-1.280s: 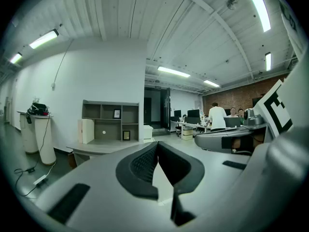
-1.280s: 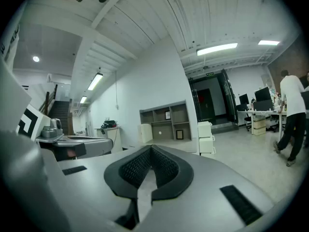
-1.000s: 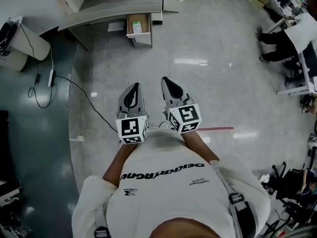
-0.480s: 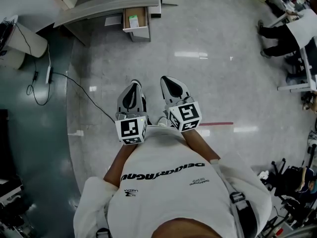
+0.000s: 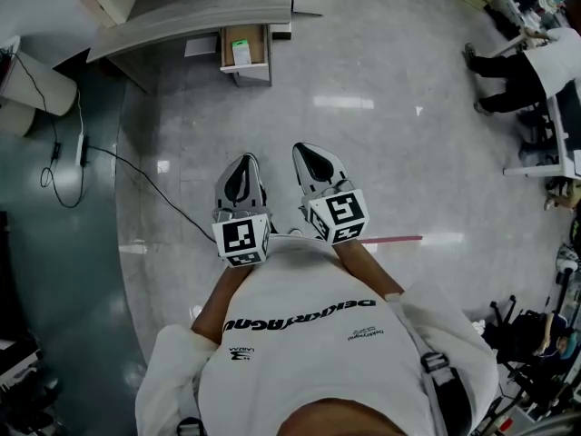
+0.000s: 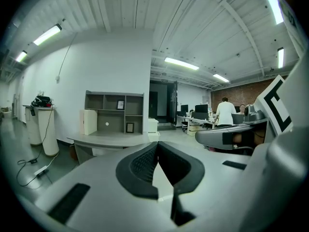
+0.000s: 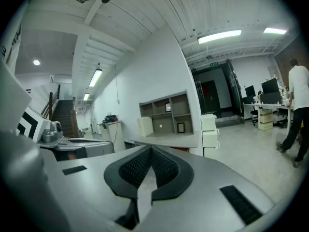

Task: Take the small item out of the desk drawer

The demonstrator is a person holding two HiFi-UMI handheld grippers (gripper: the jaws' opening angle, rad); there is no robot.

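Step in hand: approach. The person stands well apart from the desk [image 5: 182,12]. Its drawer [image 5: 256,38] is open, with the small item [image 5: 241,52] lying inside.

Next move, as judged: walk up to the drawer, then spread one pair of tongs over the item.

Left tongs [image 5: 241,178] and right tongs [image 5: 316,162]: both pressed together, empty, touching nothing.

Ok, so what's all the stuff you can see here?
curved grey desk: one, grey, far ahead
open wood-lined drawer: one, brown inside, under the desk
small green-and-white item: one, inside the drawer
white round pedestal: one, white, far left
black floor cable: one, black, left floor
red floor strip: one, red, right of the tongs
person in white top: one, far right
left tongs: grey, shut, empty
right tongs: grey, shut, empty
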